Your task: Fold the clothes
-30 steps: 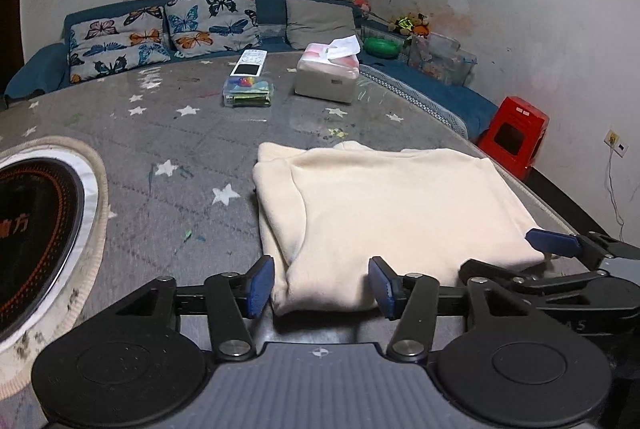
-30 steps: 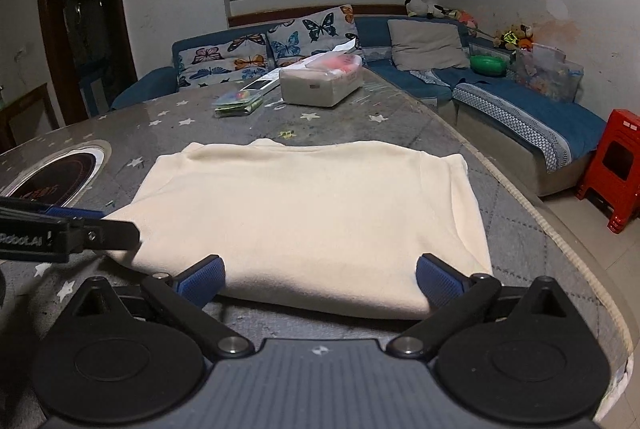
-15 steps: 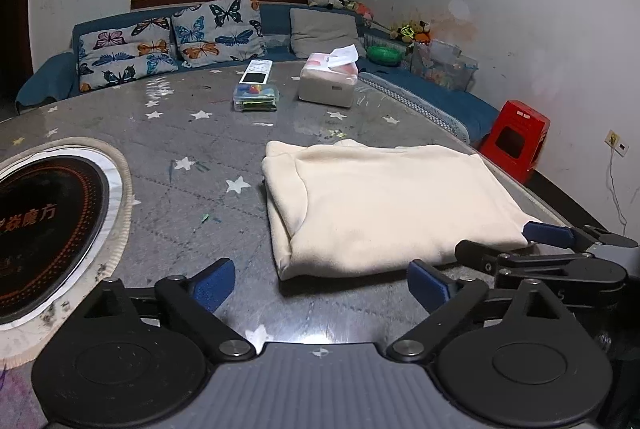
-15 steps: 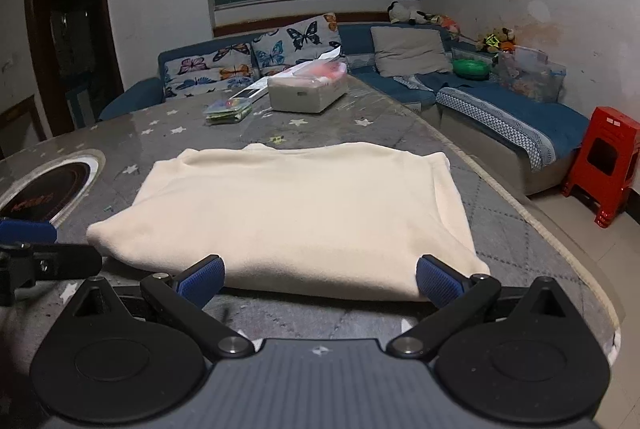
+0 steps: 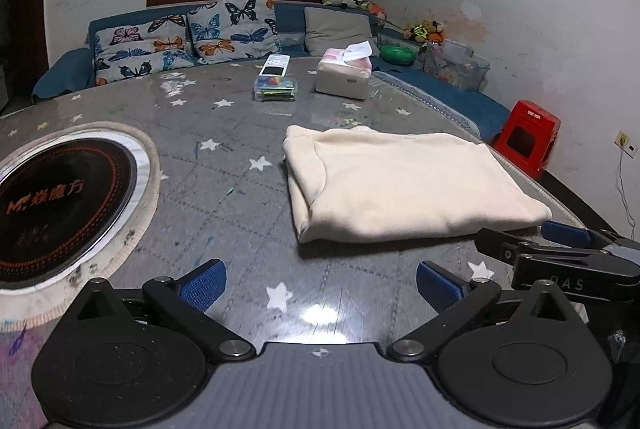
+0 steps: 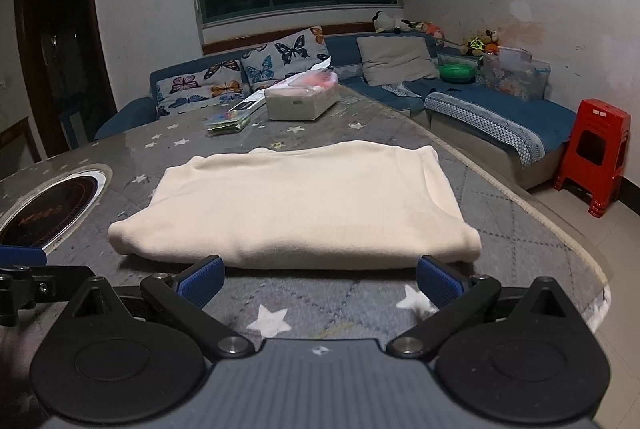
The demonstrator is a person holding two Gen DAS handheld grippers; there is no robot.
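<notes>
A cream garment (image 5: 400, 185) lies folded into a flat rectangle on the grey star-patterned table (image 5: 224, 197). My left gripper (image 5: 320, 283) is open, held back from the garment's near-left corner with nothing between its blue pads. In the right wrist view the same garment (image 6: 304, 205) lies straight ahead, and my right gripper (image 6: 318, 281) stands open just short of its near edge, touching nothing. The right gripper also shows at the right edge of the left wrist view (image 5: 560, 253).
A round black induction hob (image 5: 60, 205) is set into the table at the left. A tissue box (image 5: 344, 77) and a small clear box with a remote (image 5: 276, 85) sit at the far side. A blue sofa (image 6: 500, 117) and a red stool (image 6: 592, 157) stand beyond the table's right edge.
The left gripper let go of the garment's near edge, opened wide and drew back. The right gripper also pulled back from the garment, which now lies flat and free.
</notes>
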